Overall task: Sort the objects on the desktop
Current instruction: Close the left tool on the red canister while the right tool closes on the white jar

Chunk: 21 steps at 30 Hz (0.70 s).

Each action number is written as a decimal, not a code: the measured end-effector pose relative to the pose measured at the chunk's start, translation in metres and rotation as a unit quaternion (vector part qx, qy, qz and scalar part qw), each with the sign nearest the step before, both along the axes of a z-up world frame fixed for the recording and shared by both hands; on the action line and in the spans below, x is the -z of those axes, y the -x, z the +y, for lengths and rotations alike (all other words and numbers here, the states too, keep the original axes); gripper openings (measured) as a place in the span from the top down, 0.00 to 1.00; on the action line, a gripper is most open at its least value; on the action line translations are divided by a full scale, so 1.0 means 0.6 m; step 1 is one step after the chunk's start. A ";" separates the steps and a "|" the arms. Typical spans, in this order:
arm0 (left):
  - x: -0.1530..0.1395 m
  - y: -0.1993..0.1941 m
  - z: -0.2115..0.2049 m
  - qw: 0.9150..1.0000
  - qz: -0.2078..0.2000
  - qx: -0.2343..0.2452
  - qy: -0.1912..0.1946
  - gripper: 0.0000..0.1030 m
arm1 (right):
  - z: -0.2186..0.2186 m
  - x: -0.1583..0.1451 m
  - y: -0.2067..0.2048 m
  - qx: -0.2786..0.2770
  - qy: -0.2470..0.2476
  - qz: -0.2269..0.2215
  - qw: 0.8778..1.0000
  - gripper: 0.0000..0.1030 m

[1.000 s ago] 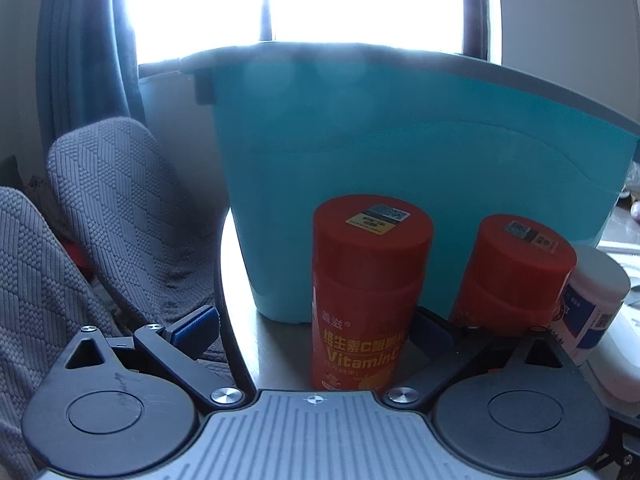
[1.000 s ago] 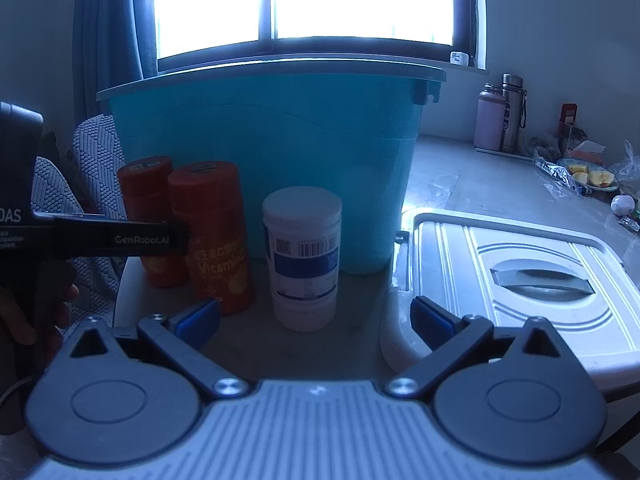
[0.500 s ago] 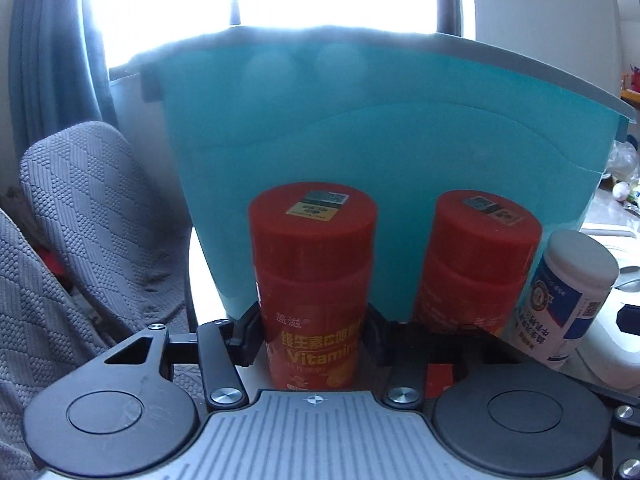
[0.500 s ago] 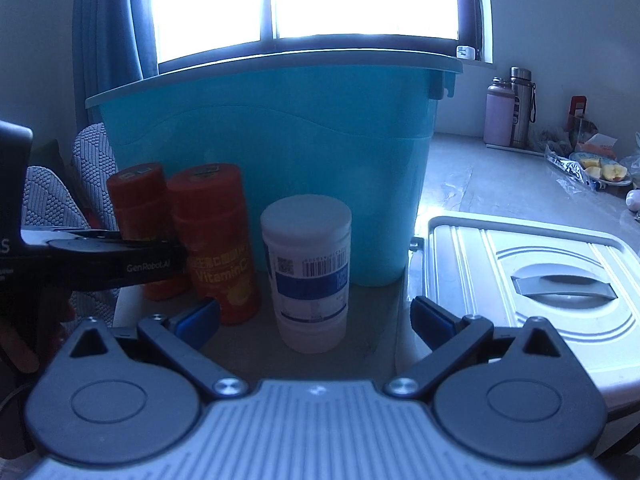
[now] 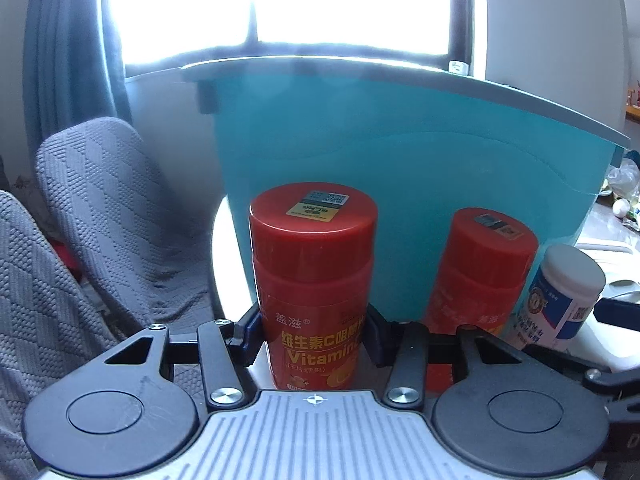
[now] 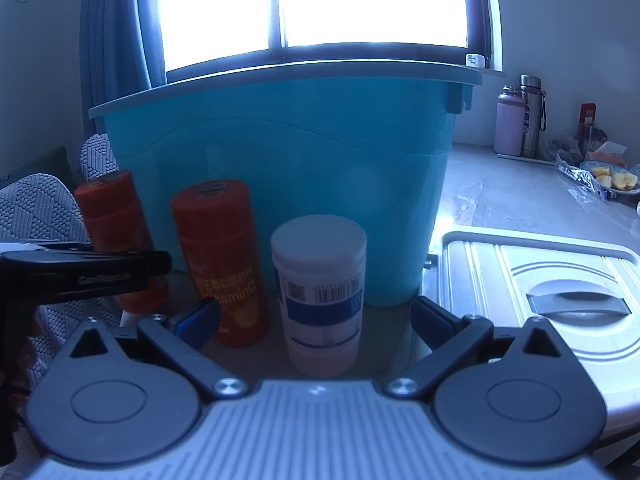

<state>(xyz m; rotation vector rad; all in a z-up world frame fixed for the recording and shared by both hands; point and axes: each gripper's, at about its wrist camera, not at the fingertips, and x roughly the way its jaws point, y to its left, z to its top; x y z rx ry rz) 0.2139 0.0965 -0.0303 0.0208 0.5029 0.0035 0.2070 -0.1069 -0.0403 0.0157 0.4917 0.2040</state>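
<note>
Vitamin C bottle [image 5: 314, 280] between left gripper [image 5: 314, 334] fingers

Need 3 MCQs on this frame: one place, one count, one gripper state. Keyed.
1. Where does the white bottle stand?
A. inside the teal bin
B. between the open fingers of the right gripper
C. on the white case

2. How many red bottles are in view?
A. one
B. two
C. four

3. What state is the left gripper in?
A. shut on the Vitamin C bottle
B. wide open
C. out of view

Key:
1 B, the bottle stands on the table in front of the teal bin, blue pads on either side.
2 B, the Vitamin C bottle and the second red bottle.
3 A, both pads press its sides.
</note>
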 end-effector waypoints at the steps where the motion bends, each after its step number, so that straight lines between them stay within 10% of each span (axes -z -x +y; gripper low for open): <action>1: -0.001 0.005 0.004 1.000 0.000 -0.004 0.001 0.52 | 0.002 0.001 -0.001 0.000 0.003 -0.002 1.000 0.01; 16: -0.024 0.001 0.060 0.999 0.004 -0.033 -0.001 0.52 | 0.022 0.007 -0.028 -0.002 0.013 -0.010 1.000 0.03; 18: -0.025 -0.001 0.063 0.999 0.005 -0.033 0.001 0.52 | 0.022 0.007 -0.029 -0.009 0.012 -0.013 1.000 0.10; 21: -0.021 -0.006 0.067 0.999 0.005 -0.035 0.004 0.52 | 0.028 0.008 -0.020 -0.013 0.028 -0.022 0.999 0.55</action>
